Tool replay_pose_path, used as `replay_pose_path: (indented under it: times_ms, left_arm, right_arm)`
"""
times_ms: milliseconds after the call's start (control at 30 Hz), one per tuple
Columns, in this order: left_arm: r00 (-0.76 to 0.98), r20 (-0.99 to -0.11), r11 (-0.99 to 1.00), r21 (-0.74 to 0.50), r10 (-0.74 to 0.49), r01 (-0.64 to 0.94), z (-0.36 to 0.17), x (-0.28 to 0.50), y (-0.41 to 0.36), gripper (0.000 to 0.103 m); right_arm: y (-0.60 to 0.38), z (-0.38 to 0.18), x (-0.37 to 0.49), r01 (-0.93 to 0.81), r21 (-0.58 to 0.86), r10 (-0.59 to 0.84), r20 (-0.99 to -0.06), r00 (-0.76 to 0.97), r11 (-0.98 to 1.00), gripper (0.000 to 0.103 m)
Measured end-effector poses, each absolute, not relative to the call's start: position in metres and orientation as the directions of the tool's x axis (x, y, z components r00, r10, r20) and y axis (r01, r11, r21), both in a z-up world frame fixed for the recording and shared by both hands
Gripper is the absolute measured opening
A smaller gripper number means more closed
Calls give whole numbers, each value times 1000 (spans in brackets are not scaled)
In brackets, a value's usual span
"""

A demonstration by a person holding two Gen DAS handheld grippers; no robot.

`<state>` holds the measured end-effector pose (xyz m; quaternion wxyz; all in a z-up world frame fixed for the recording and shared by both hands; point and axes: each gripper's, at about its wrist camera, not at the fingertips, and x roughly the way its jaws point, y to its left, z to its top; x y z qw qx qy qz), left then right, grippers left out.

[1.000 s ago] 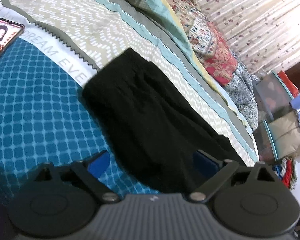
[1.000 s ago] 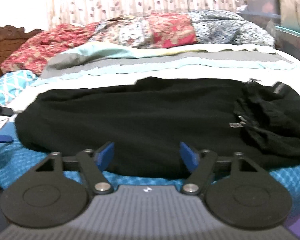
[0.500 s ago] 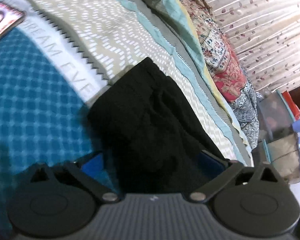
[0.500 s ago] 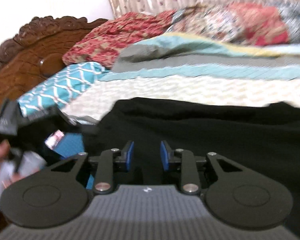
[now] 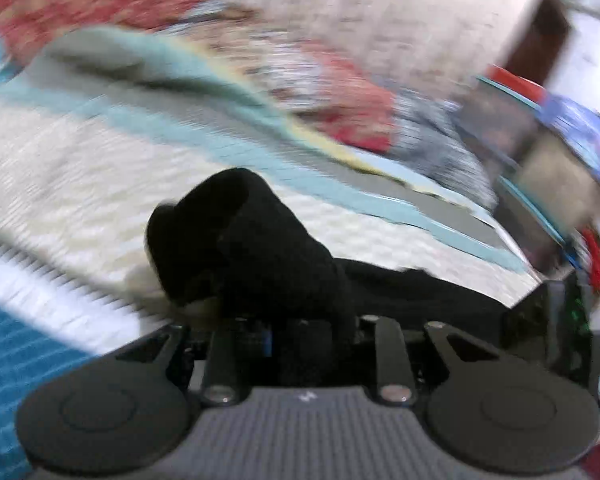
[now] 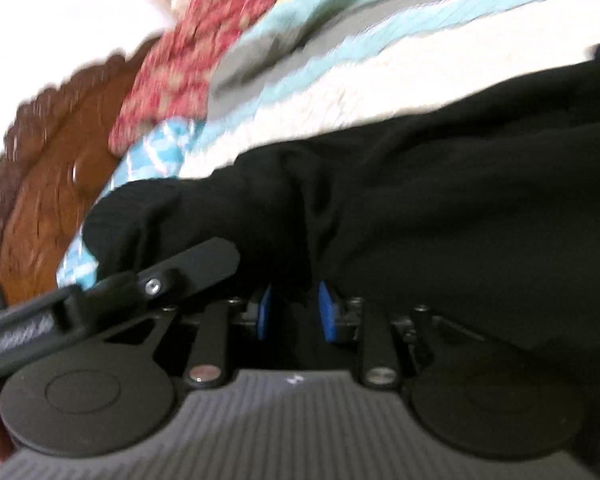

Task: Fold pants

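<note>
**Both tongs pinch one end of the black pants, ready for the fold**

The black pants (image 6: 420, 200) lie across the bed (image 5: 80, 184), on the pale patterned stretch of the bedspread, with the teal checked part nearer the person. One end has been bunched up off the bedspread, and I judge that this is the start of carrying that end over the rest of the garment to halve its length.

The left tongs (image 5: 304, 340) have just been closing, and black cloth now fills the space between them; a thick hump of the pants rises from the jaws toward 11 o'clock in the left wrist view, clear of the bedspread. The blue pads are almost buried in fabric, so the grip reads as firm on a gathered handful, not a flat edge.

The right tongs (image 6: 296, 312) have also just been closing. Their blue pads (image 6: 266, 312) stand narrowly apart with a fold of the pants pressed between them, and the rest of the garment spreads away toward 2 o'clock. At 9 o'clock in that view a black arm of the other gripper crosses the frame, so the two hands work close together at the same end.

Holding the end at two points should keep it spread as it travels; the risk I see is the left bunch folding over lumpy.

Both views are smeared with motion, so fine detail is uncertain.
</note>
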<state>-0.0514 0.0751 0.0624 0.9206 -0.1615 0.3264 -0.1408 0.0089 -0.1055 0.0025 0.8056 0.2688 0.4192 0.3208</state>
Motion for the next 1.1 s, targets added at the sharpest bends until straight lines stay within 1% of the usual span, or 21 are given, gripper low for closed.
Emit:
replay_pose_path:
  times_ms: [133, 200, 233, 267, 333, 367, 467, 567, 633, 667, 700, 733, 767, 800, 867, 933, 967, 1000, 1033, 1067, 1100]
  left_arm:
    - [719, -561, 912, -260, -411, 318, 71, -52, 15, 26]
    - [671, -592, 891, -233, -447, 389, 65, -52, -16, 35]
    - [651, -610, 885, -220, -452, 410, 60, -56, -30, 47]
    - [625, -638, 880, -201, -450, 430, 53, -57, -45, 52]
    - [601, -673, 879, -161, -431, 450, 47, -66, -64, 56]
    - [600, -674, 874, -145, -431, 464, 48, -73, -69, 61]
    - [585, -649, 847, -188, -487, 497, 58, -91, -58, 64]
    - [608, -621, 860, -246, -494, 448, 69, -101, -30, 68]
    - [631, -613, 878, -285, -476, 385, 73, -102, -9, 72]
    - [640, -613, 886, -311, -463, 343, 74, -104, 4, 72]
    - [646, -616, 892, -334, -450, 304, 74, -105, 14, 72]
    - [651, -620, 897, -354, -437, 265, 73, -105, 24, 72]
    - [656, -624, 900, -370, -424, 230, 72, -105, 33, 72]
    - [660, -629, 902, -384, -411, 196, 70, -104, 41, 72]
    - [659, -639, 900, -410, -397, 145, 66, -102, 53, 72]
    - [652, -646, 895, -430, -397, 118, 64, -100, 60, 72]
    - [649, -648, 893, -436, -398, 111, 63, -99, 60, 72]
    - [648, -648, 892, -437, -399, 113, 64, -97, 59, 72]
    - [650, -646, 893, -433, -401, 121, 65, -95, 56, 72]
    - [653, -641, 895, -426, -403, 134, 67, -95, 55, 72]
    - [656, -636, 896, -418, -406, 149, 70, -95, 52, 72]
  right_arm:
    - [-165, 14, -21, -222, 663, 644, -501, 578, 715, 31]
    - [-201, 16, -36, -151, 654, 576, -503, 645, 741, 33]
    - [-215, 15, -43, -122, 656, 551, -502, 667, 745, 38]
    - [-230, 15, -51, -90, 658, 524, -502, 688, 748, 40]
    - [-253, 12, -62, -35, 660, 481, -510, 714, 751, 42]
    - [-261, 10, -65, -16, 669, 472, -507, 721, 743, 43]
    - [-280, 5, -78, 14, 705, 465, -481, 743, 709, 51]
    - [-279, 7, -84, 12, 732, 460, -442, 770, 682, 56]
    - [-281, 6, -80, 8, 756, 466, -412, 783, 654, 64]
    - [-281, 7, -81, -2, 772, 477, -391, 788, 636, 65]
    - [-278, 10, -78, -12, 783, 486, -374, 790, 621, 70]
    - [-275, 14, -75, -25, 797, 501, -354, 790, 603, 77]
    - [-272, 15, -74, -38, 814, 520, -334, 786, 580, 80]
    - [-271, 16, -70, -46, 824, 535, -323, 781, 564, 87]
    - [-260, 15, -58, -50, 821, 568, -348, 746, 569, 88]
    - [-237, 11, -39, -36, 771, 584, -451, 675, 636, 89]
    - [-223, 10, -33, -38, 717, 561, -510, 652, 696, 86]
    - [-212, 15, -32, -64, 665, 532, -532, 659, 744, 65]
    - [-203, 22, -31, -99, 628, 523, -539, 661, 772, 29]
    - [-200, 30, -31, -124, 615, 523, -527, 670, 779, 27]
    - [-201, 41, -34, -160, 606, 522, -486, 700, 779, 24]
